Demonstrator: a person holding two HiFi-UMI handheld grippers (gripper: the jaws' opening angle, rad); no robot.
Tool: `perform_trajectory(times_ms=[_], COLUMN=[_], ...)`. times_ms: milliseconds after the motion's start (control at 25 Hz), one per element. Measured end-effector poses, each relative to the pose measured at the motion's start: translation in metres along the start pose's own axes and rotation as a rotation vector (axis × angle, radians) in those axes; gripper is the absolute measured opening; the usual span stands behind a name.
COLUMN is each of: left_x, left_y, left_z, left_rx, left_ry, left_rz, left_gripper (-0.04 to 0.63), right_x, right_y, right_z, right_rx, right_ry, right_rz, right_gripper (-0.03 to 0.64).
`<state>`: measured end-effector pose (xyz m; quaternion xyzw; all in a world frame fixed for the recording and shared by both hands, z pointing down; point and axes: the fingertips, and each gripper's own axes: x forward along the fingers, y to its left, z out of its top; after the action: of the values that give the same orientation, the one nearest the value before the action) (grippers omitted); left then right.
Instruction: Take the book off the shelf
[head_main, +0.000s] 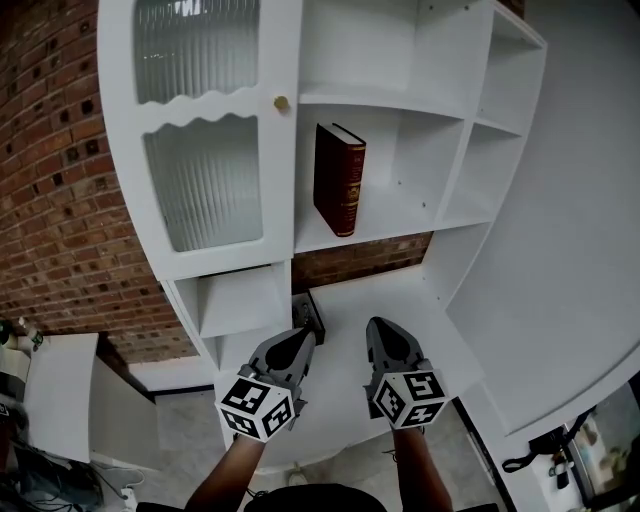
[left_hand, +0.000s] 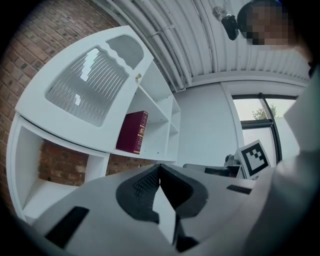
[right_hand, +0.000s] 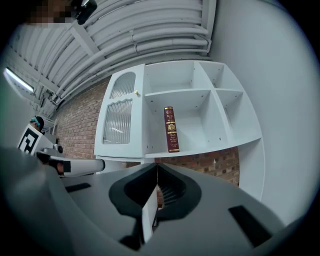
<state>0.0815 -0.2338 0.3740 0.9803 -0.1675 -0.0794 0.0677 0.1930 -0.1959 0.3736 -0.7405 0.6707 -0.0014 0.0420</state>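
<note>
**Left gripper** (head_main: 297, 343): jaws pressed together, nothing between them; carries a marker cube (head_main: 258, 407).

**Right gripper** (head_main: 384, 340): jaws likewise closed and empty, with its own marker cube (head_main: 408, 397). It is held beside the left gripper, and both point toward the shelf unit (head_main: 385, 228), well apart from it.

**Book** (head_main: 339, 178): dark red hardback standing upright in an open-fronted middle compartment, toward its left side and touched by neither gripper. The spine faces outward, with gilt bands and lettering too small to read.

**Surroundings:**
- A cabinet door (head_main: 205, 180) of ribbed glass with a brass knob (head_main: 281, 103) stands just left of the book's compartment.
- A brick wall (head_main: 60, 150) shows behind and left of the unit.
- A plain white wall (head_main: 590, 200) is at the right.
</note>
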Motion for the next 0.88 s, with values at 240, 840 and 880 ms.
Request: perform_trajectory(times_ms=[240, 840, 880], left_x=[0.004, 0.028, 0.031], left_y=[0.018, 0.041, 0.041], left_z=[0.001, -0.002, -0.002], left_rx=[-0.021, -0.046, -0.045], left_ry=[-0.003, -0.002, -0.004], left_rz=[-0.032, -0.047, -0.046], left_gripper=[0.017, 0.017, 0.017], right_x=[0.015, 0.047, 0.05], right_y=[0.005, -0.009, -0.011], right_z=[-0.002, -0.002, -0.001], right_rx=[-0.017, -0.037, -0.037], right_ry=[0.003, 0.013, 0.011], right_rz=[-0.029, -0.038, -0.036], right_gripper=[0.02, 0.02, 0.02])
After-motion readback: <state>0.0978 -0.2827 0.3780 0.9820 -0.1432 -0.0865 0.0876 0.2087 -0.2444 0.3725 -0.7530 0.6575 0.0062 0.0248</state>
